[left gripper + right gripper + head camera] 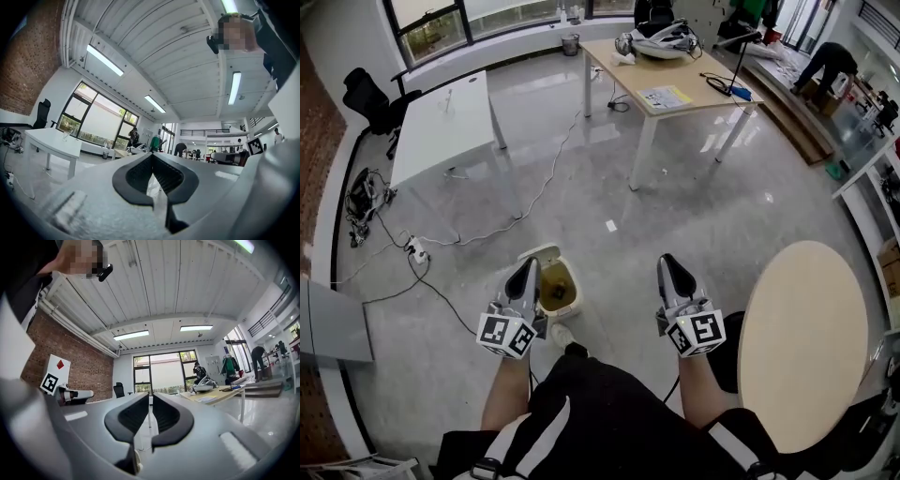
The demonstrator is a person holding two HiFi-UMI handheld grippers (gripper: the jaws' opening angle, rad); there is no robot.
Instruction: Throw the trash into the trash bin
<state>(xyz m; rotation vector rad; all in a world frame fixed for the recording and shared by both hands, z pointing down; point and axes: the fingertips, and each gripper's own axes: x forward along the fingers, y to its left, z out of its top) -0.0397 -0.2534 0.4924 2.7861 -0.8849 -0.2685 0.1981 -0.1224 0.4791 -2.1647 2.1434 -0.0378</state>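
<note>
1. Both forearms reach forward from the person's lap, side by side and well apart. The left gripper [526, 265] and right gripper [667, 262] point ahead, about level with the floor.
2. In the left gripper view, the left gripper [152, 157] is clenched: its dark pads meet at the tips and nothing lies between them.
3. In the right gripper view, the right gripper [150, 397] is also clenched, with only a thin slit between its pads. It holds nothing.
4. From the head view, the left gripper covers the left side of the trash bin [572, 302], so that part of the rim cannot be seen.
5. The head view cuts off the round table [806, 347] at the person's right along its lower edge.
6. The bin's inside shows only a brownish-yellow lining, and what lies in it cannot be made out.
7. A small white scrap [611, 226] lies on the grey floor beyond the bin. It is too small to identify.
8. The trash bin is small and pale, with its lid tipped open at the back. It stands on the floor just ahead of the person's knees, between the two grippers but closer to the left one.
9. Farther off stand a white desk [445, 127] and a wooden table [675, 80]. Cables [487, 230] trail across the floor between them.
</note>
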